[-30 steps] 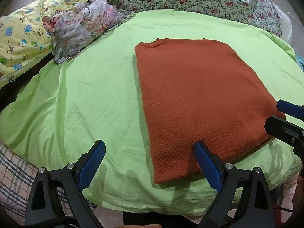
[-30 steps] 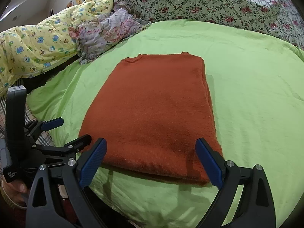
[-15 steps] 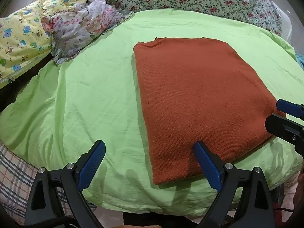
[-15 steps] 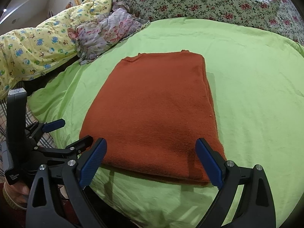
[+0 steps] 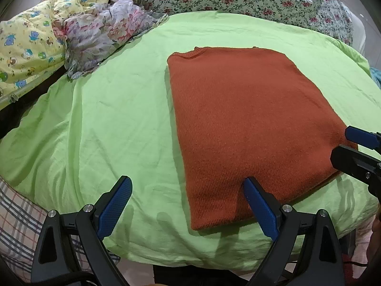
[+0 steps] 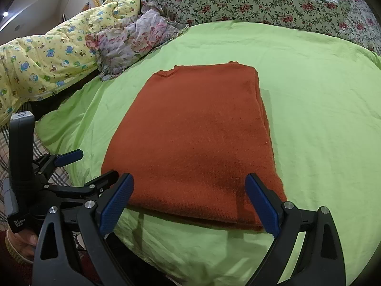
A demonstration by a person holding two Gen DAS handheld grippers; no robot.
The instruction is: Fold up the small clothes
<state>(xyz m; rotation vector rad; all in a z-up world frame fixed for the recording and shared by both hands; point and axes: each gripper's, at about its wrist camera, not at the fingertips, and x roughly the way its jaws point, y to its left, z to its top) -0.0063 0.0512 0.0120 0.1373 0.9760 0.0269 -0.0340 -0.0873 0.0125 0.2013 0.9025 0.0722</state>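
Lying flat on the green sheet (image 5: 100,109), the sweater (image 5: 247,124) already looks folded into a neat rectangle, perhaps one fold left, with the left gripper (image 5: 188,205) and right gripper (image 6: 189,202) both spread and empty.

Bare green sheet (image 5: 100,119) around sweater (image 5: 247,124)
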